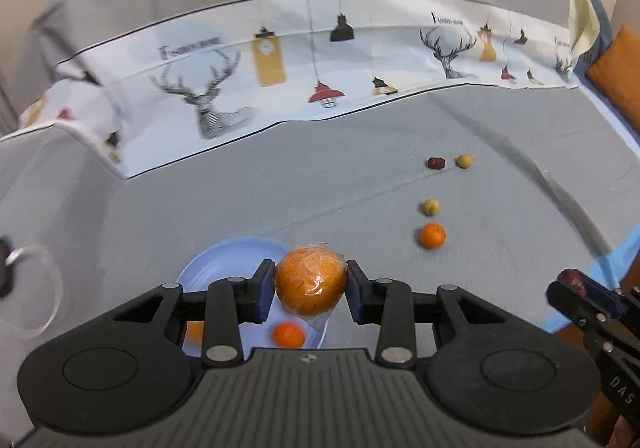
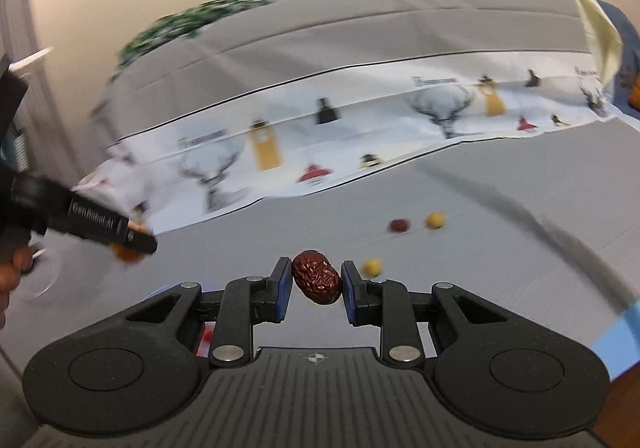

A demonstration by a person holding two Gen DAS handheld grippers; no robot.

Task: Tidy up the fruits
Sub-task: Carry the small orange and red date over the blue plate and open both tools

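Note:
My left gripper (image 1: 311, 284) is shut on a plastic-wrapped orange (image 1: 310, 282), held in the air above a pale blue plate (image 1: 224, 260). On that plate lie a small orange (image 1: 288, 335) and another one (image 1: 195, 331), half hidden behind a finger. My right gripper (image 2: 316, 283) is shut on a wrinkled red date (image 2: 316, 282), lifted off the grey cloth. On the cloth beyond lie a small orange (image 1: 432, 235), two yellowish round fruits (image 1: 430, 207) (image 1: 465, 161) and a second red date (image 1: 435, 163). The right gripper (image 1: 576, 286) shows at the left wrist view's right edge.
A clear round container (image 1: 34, 288) stands left of the plate. A deer-and-lamp patterned cloth (image 1: 280, 60) drapes over the back of the grey surface. Blue tape (image 1: 608, 264) marks the right edge, with an orange cushion (image 1: 618, 64) beyond. The left gripper (image 2: 100, 228) crosses the right wrist view's left side.

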